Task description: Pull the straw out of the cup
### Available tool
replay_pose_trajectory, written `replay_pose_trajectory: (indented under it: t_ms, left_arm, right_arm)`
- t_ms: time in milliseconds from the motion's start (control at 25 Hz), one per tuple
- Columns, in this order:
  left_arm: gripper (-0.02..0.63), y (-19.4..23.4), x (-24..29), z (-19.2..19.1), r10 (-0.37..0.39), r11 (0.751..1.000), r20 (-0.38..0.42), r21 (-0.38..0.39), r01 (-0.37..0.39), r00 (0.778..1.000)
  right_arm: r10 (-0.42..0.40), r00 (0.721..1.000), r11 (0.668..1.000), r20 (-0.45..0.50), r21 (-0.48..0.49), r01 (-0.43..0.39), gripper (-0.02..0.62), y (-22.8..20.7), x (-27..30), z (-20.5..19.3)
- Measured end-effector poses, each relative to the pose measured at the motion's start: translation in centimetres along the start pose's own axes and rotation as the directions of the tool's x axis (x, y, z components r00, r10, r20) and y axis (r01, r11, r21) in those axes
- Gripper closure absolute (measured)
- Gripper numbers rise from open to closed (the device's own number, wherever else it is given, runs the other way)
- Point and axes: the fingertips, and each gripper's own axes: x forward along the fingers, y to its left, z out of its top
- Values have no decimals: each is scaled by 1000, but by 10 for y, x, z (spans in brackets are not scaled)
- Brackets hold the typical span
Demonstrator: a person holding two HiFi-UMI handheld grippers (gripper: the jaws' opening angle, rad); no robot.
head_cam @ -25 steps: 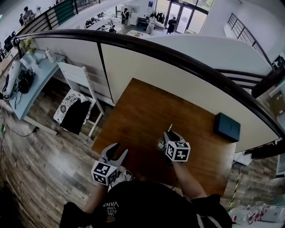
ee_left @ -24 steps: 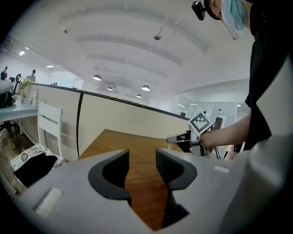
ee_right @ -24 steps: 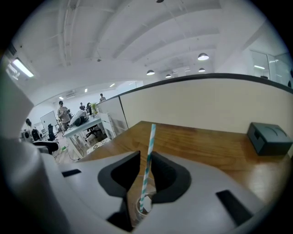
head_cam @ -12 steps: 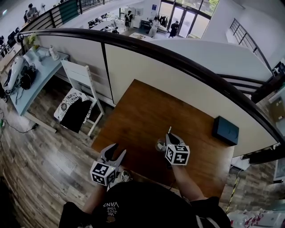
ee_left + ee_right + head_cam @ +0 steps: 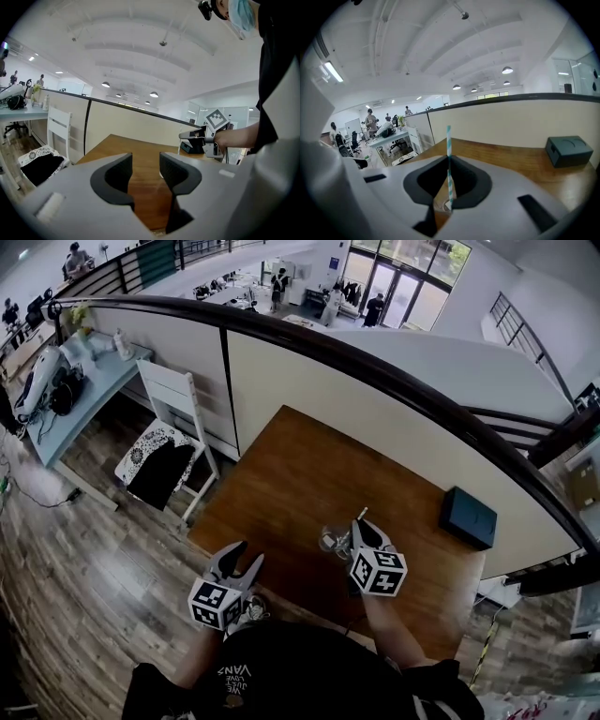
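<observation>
Extraction step: right gripper (image 5: pixel 449 187) pinching upright teal-and-white striped paper straw (image 5: pixel 448 150) over clear cup (image 5: pixel 330 540) on brown wooden table (image 5: pixel 281 465); left gripper (image 5: pixel 145 173) spread, empty; next, probably, a straight upward lift.

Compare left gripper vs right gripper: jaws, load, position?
Jaws: the left gripper stands open with nothing between; the right gripper is shut on the striped straw. Position: in the head view the left gripper sits at the near edge of the table, away from the cup; the right gripper is beside the cup. Shared: same two-jaw build, both pointing away from the person.
</observation>
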Motion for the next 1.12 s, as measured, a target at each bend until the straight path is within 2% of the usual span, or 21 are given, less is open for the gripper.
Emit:
replay_pose_trajectory:
  t_ms: [400, 720, 1120]
  left_arm:
    - [439, -38, -17, -4, 62, 998, 34, -18, -62, 997]
    - [439, -66, -34, -14, 131, 991, 58, -34, -130, 990]
    - [440, -109, -46, -24, 156, 988, 67, -15, -156, 985]
  right_arm:
    - [77, 994, 997, 77, 2, -78, 563, -1, -41, 16]
    - [127, 988, 992, 89, 13, -128, 563, -9, -72, 7]
    - [147, 979, 987, 140, 41, -154, 564, -29, -114, -2]
